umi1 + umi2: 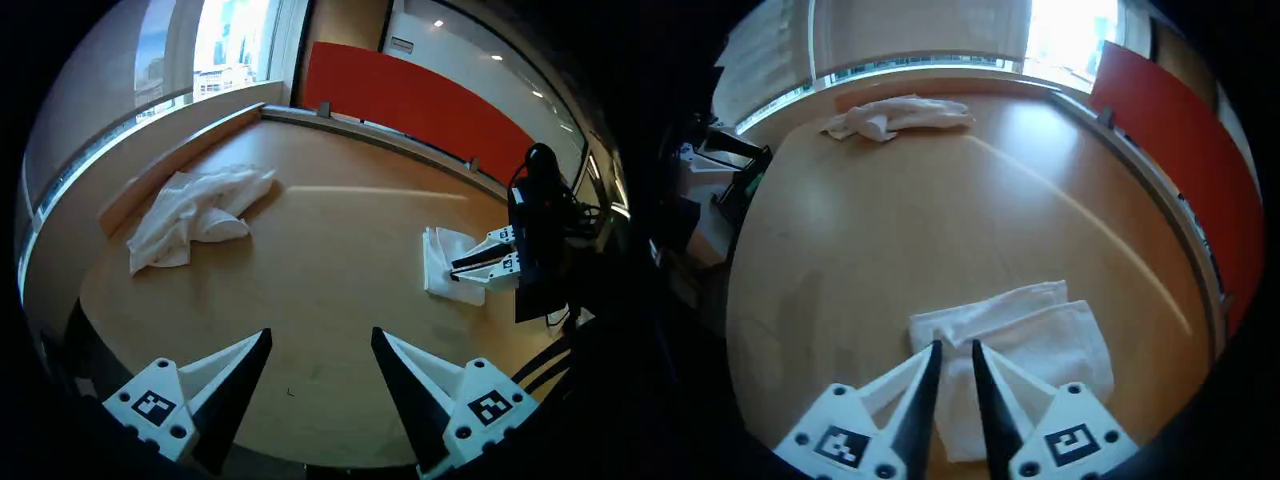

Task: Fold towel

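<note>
Right gripper view — right gripper (pixel 954 348) tips nearly together at folded towel (pixel 1040 336), clamping unclear

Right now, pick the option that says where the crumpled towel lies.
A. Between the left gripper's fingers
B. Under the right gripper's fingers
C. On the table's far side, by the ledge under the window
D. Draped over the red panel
C: the crumpled towel lies on the table against the ledge under the window, and the one at the right gripper is the folded towel.
</note>
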Motion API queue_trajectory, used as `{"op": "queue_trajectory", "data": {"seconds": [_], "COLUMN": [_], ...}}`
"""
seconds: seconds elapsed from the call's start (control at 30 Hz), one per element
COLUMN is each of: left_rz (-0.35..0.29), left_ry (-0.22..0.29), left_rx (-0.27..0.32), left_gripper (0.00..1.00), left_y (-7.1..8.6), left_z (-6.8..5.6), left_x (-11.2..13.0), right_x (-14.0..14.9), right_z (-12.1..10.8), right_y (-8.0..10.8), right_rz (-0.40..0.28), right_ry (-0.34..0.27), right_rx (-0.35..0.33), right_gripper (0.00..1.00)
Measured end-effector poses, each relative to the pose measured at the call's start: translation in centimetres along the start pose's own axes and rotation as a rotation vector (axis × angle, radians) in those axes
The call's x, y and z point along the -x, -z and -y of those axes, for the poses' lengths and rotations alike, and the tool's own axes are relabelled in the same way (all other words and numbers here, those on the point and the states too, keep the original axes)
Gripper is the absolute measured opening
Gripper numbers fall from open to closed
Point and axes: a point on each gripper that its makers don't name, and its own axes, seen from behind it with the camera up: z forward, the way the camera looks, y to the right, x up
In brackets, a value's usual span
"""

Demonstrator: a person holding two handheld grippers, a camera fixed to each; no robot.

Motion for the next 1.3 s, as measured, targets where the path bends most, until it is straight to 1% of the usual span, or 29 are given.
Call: {"op": "queue_trajectory", "data": {"seconds": [0.07,0.13,0.27,0.43,0.97,1.13,1.3], "left_rz": [-0.001,-0.001,-0.002,-0.002,-0.002,-0.001,0.001], "left_ry": [-0.005,-0.008,-0.014,-0.019,-0.029,-0.030,-0.033], "left_rx": [0.002,0.005,0.011,0.014,0.023,0.027,0.027], "left_gripper": [0.92,0.92,0.92,0.92,0.92,0.92,0.92], "left_y": [-0.1,-0.1,-0.2,-0.3,-0.6,-0.7,-0.8], "left_z": [-0.2,-0.4,-0.9,-1.2,-1.7,-1.9,-1.9], "left_x": [-0.1,-0.1,-0.3,-0.3,-0.4,-0.4,-0.3], "right_x": [0.0,0.0,0.4,1.6,7.4,8.3,9.4], "right_z": [0.0,-0.1,-0.2,-0.1,0.7,0.8,1.0], "right_y": [0.4,0.8,1.5,2.2,4.7,4.6,4.1], "right_rz": [-0.004,-0.010,-0.017,-0.011,0.030,0.038,0.055], "right_ry": [-0.010,-0.016,-0.029,-0.051,-0.167,-0.192,-0.205], "right_rx": [0.000,0.008,0.023,0.038,0.100,0.110,0.118], "right_gripper": [0.62,0.66,0.66,0.66,0.66,0.66,0.66]}}
